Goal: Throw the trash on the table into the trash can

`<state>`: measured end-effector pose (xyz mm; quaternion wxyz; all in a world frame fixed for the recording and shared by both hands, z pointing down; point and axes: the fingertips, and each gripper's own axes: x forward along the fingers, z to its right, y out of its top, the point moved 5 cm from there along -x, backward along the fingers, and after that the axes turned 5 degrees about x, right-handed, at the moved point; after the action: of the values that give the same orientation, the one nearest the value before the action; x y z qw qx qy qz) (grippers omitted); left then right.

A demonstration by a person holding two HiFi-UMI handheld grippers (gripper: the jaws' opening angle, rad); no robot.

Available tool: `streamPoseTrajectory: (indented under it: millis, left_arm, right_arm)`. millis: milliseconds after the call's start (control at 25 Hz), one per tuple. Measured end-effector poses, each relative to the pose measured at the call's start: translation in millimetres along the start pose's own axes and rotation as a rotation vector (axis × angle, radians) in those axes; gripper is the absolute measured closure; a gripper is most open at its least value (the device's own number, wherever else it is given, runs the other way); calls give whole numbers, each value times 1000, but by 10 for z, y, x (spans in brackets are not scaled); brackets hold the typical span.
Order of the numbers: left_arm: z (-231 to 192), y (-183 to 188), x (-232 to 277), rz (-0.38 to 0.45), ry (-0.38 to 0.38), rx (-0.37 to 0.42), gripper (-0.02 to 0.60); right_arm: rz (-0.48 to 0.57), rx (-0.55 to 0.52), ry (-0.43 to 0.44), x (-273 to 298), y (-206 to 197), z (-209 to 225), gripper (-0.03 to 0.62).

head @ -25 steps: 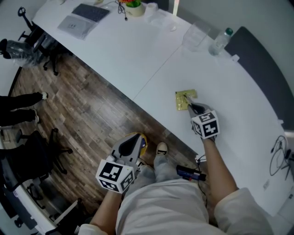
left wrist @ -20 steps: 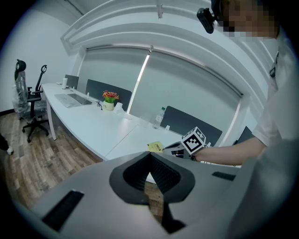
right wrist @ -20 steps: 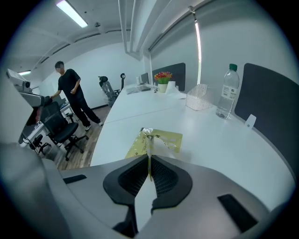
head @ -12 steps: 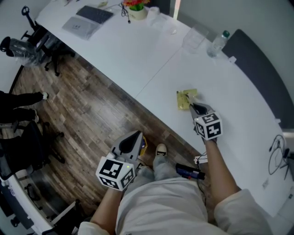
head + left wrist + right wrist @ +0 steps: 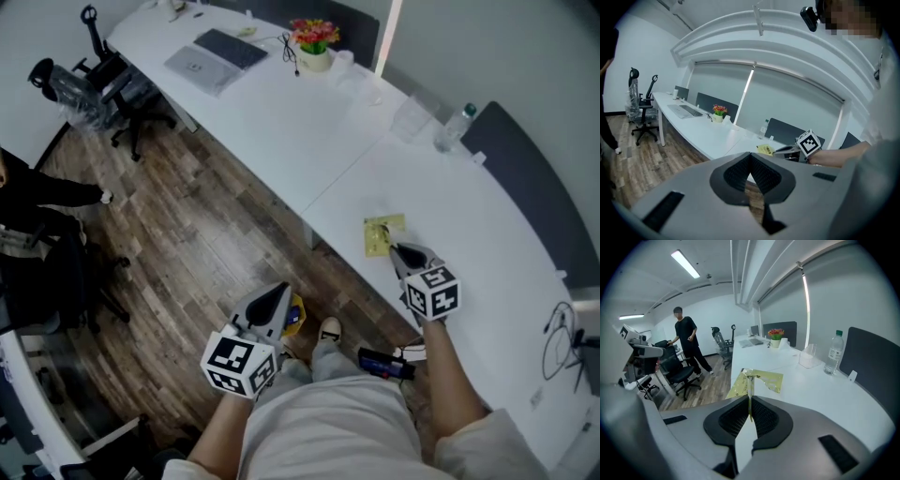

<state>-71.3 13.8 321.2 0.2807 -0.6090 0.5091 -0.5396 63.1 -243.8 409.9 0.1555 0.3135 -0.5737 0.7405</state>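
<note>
Right gripper: jaws closed to a sliver on the wrapper, a flat yellow-green foil piece pinched by one thin edge, the rest sticking out ahead of the pads. Wrapper position: over the table near its front edge, by my reading lifted off the surface, though I cannot be sure its far corner is free. Left gripper: jaws together, nothing between them, held low over the floor in front of the table. Trash can: I cannot find it in any view. Also listed: bottle at the back of the table, well apart from the wrapper; a person standing out on the floor. Risks, as I judge them: the grip is on an edge only, so a quick swing or air drag could tug the light foil out and drop it on the floor; with the can unseen, I could let go in the wrong place; foil may cling to a pad on release.
</note>
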Motion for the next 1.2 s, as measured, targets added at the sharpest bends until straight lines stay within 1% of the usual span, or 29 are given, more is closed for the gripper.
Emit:
streamPoseTrajectory:
  millis: [80, 240, 320, 480, 640, 1000, 1200]
  left_arm:
    - [-56, 5, -148, 13, 19, 0, 581]
    - [-130, 0, -426, 26, 69, 32, 581]
    - [-149, 0, -556, 41, 82, 33, 581]
    - [-252, -49, -864, 64, 121, 19, 581]
    - [-387, -143, -1217, 78, 179, 4, 581]
    - [-679, -521, -2124, 109, 326, -56, 581]
    - [-783, -685, -2503, 125, 391, -93, 581]
  right_arm:
    - [11, -12, 23, -35, 62, -176, 551]
    - [18, -35, 78, -90, 130, -548, 551]
    - [17, -47, 107, -100, 135, -733, 551]
    - [1, -84, 161, -54, 115, -1103, 551]
    - [-7, -122, 216, 68, 134, -1477, 551]
    - [-26, -213, 364, 347, 116, -2519, 551]
    - [-40, -245, 429, 423, 72, -2956, 551]
